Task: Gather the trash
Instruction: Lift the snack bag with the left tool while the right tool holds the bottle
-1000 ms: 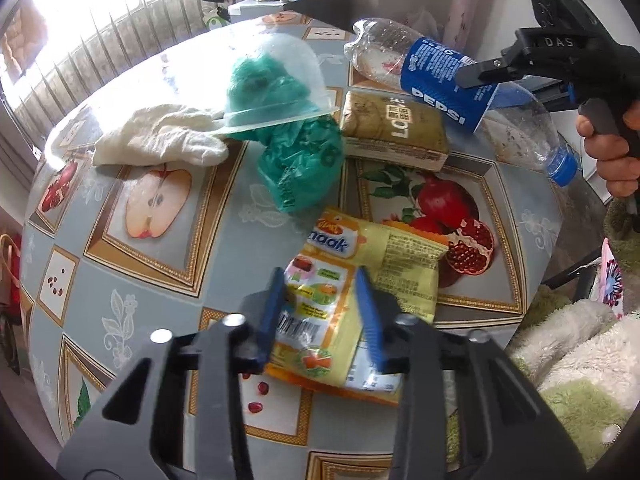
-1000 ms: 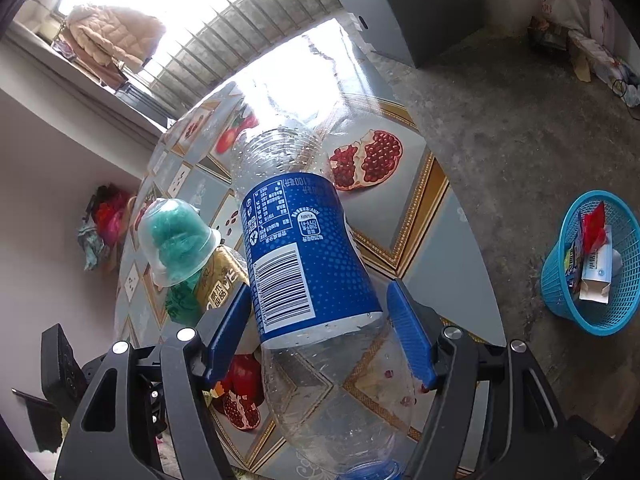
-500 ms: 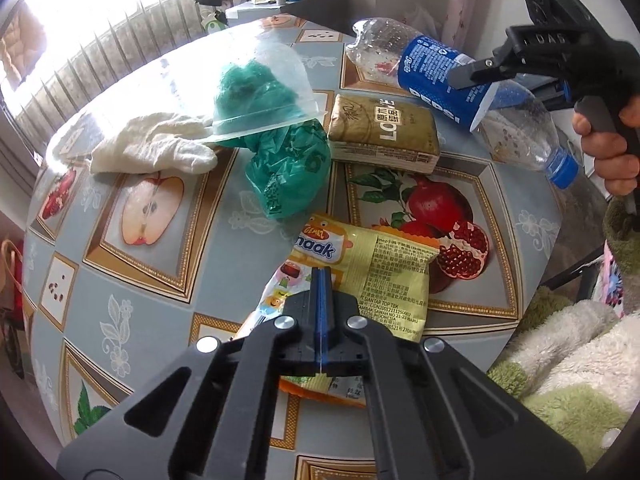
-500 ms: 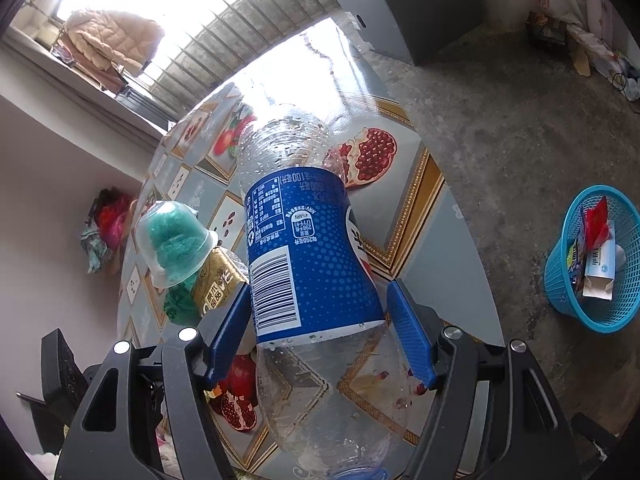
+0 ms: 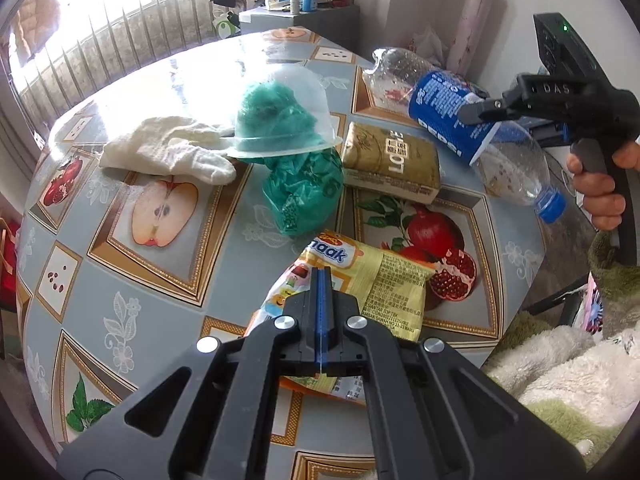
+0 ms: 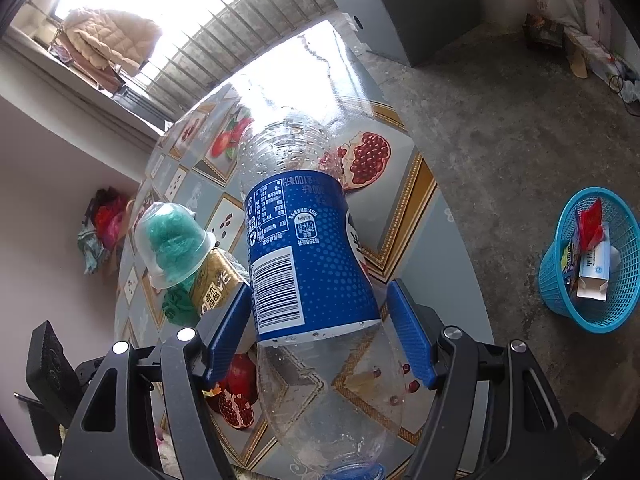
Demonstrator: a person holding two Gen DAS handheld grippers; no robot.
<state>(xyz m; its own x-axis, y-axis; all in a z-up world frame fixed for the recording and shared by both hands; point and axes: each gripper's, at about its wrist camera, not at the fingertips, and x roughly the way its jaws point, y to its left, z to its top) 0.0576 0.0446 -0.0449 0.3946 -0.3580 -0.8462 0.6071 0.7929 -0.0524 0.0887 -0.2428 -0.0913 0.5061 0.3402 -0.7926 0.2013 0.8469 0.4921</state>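
Note:
My left gripper (image 5: 321,276) is shut on the yellow snack wrapper (image 5: 372,276), which lies on the fruit-print table (image 5: 120,272) near its front edge. My right gripper (image 6: 320,328) is shut on the empty Pepsi bottle (image 6: 308,256) and holds it above the table's right side; the bottle also shows in the left wrist view (image 5: 460,120), cap end down toward the hand. A blue trash basket (image 6: 592,264) with some wrappers in it stands on the floor to the right of the table.
On the table lie a white cloth glove (image 5: 168,152), a clear plastic cup (image 5: 284,120) over a green plastic bag (image 5: 304,196), and a brown Lotte packet (image 5: 392,160). A grey cabinet (image 6: 404,16) stands beyond the table. Fluffy bedding (image 5: 560,372) lies at the right.
My left gripper has closed on the snack wrapper. My right gripper has lifted the Pepsi bottle a little and tilted it; it still holds it.

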